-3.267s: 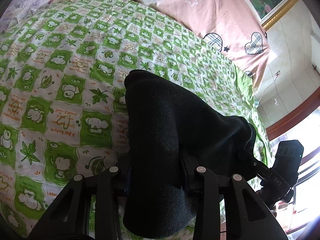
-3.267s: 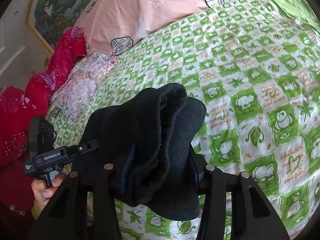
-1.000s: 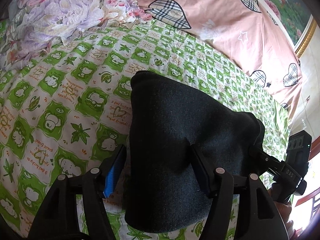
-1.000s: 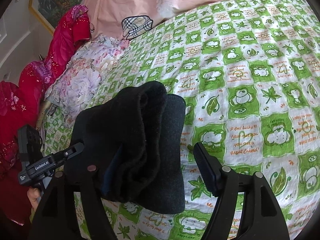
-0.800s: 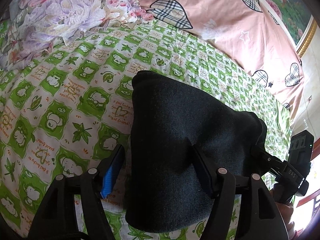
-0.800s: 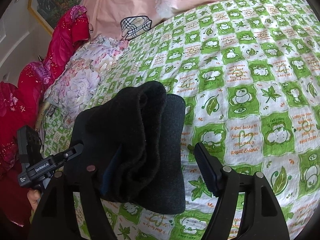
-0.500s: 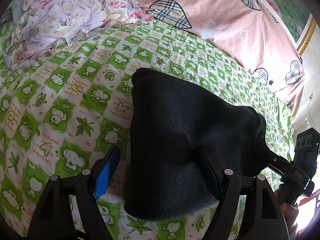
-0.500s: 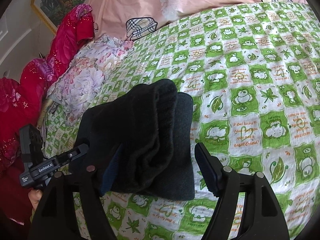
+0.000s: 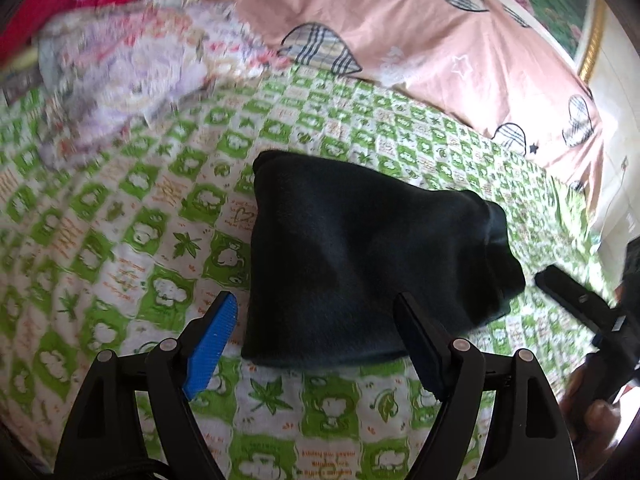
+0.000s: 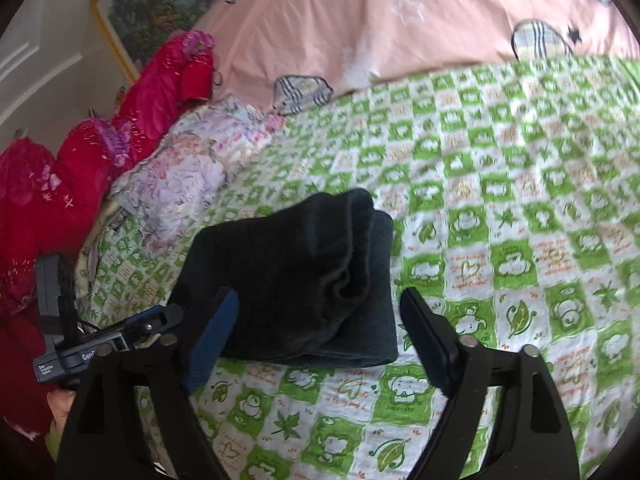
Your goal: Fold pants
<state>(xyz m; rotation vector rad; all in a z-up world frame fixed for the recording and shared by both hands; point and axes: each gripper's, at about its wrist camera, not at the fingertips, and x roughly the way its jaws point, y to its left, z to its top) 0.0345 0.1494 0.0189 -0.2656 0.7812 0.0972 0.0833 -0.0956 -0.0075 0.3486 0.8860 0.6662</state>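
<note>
The black pants [image 9: 360, 256] lie folded into a compact bundle on the green-and-white checked bedsheet [image 9: 120, 216]. They also show in the right wrist view [image 10: 296, 280], with stacked layers at their right end. My left gripper [image 9: 316, 304] is open, just in front of the bundle's near edge, holding nothing. My right gripper [image 10: 316, 300] is open at the bundle's other side, its fingers apart from the cloth. Each gripper shows in the other's view, the right one [image 9: 576, 304] at the far right, the left one [image 10: 100, 340] at the lower left.
A pink quilt with plaid hearts [image 9: 420, 36] lies along the back of the bed. A floral pillow [image 10: 180, 176] and red bedding [image 10: 60, 184] lie at the left. A framed picture [image 10: 152, 4] hangs on the wall. Bare sheet [image 10: 520, 240] spreads to the right.
Both grippers have opened wide and pulled back from the pants. The bundle, earlier held between the fingers, now rests on the sheet on its own.
</note>
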